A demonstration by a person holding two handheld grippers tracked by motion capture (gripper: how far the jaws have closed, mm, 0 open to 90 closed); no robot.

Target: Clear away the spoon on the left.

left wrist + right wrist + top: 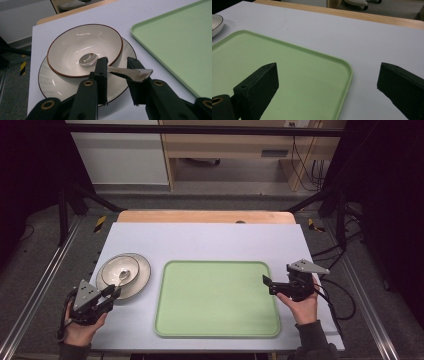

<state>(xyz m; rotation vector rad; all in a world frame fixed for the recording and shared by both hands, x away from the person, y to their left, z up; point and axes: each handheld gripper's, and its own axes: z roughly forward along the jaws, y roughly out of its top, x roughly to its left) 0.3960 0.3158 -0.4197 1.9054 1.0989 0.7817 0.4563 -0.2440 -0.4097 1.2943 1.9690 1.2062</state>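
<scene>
A cream bowl [112,267] with a dark rim sits on a larger plate [141,281] at the table's left. A metal spoon [123,275] lies in the bowl, its handle sticking out over the near rim. My left gripper [114,292] is at the plate's near edge. In the left gripper view, the left gripper [117,61] is open. The spoon [87,60] passes behind one jaw, and its handle end rests over the other. My right gripper [267,282] hovers wide open at the right edge of the green tray [215,300], holding nothing [328,66].
The bare green tray [287,62] lies in the middle of the white table [200,240]. A wooden strip [205,216] runs along the far edge. Black frame posts and cables stand beside the table on both sides.
</scene>
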